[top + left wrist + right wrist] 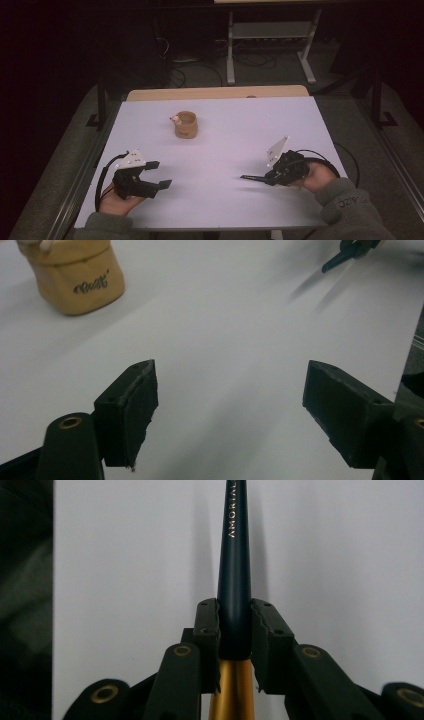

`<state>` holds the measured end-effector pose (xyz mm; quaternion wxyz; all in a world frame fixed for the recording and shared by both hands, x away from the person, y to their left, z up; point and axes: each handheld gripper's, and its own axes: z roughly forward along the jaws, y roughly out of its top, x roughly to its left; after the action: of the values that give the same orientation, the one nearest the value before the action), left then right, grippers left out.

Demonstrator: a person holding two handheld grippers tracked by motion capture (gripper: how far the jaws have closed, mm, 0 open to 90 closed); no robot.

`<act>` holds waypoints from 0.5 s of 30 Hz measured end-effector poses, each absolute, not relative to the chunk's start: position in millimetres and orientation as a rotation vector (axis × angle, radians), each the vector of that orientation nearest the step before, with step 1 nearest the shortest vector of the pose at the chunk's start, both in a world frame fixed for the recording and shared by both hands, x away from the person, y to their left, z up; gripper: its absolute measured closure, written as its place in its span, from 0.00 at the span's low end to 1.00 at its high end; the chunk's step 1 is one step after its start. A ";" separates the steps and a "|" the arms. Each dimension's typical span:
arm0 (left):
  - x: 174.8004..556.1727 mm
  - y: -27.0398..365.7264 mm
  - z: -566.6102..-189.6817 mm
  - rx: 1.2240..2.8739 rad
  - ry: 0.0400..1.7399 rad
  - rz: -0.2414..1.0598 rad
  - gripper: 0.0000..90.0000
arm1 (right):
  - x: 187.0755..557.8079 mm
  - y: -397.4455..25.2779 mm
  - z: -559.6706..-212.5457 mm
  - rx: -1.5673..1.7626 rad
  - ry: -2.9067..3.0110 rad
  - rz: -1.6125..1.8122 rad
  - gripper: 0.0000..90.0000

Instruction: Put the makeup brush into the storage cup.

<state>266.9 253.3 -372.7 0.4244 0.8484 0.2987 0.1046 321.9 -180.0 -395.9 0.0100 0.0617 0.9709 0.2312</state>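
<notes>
A tan soft cup (pixel 186 125) with dark lettering (pixel 75 277) stands upright at the table's far middle; a small pale thing (pixel 175 119) rests at its rim. My left gripper (pixel 162 174) is held near the front left, open, its jaws wide apart over bare table (pixel 230 390). My right gripper (pixel 267 177) at the front right is shut on a slim brush (pixel 250 177) that points left. The brush's dark blue handle (pixel 234 555) runs out between the jaws (pixel 235 615), and a gold section shows behind them. Its dark end (pixel 334 261) also appears far off in the left gripper view.
The white tabletop (pixel 225 145) has a wooden strip (pixel 215 93) along its far edge. Beyond it stand the white legs of another desk (pixel 230 55) and floor cables. Dark carpet flanks both sides.
</notes>
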 end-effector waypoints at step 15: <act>274.7 215.0 -329.5 2.242 0.552 0.242 0.34 | 320.8 -125.5 -346.0 0.039 2.987 0.769 0.82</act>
<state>274.7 215.0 -329.5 0.3984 0.8858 0.2180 0.0956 320.8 -125.5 -346.0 0.0286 0.0127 0.9679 0.2493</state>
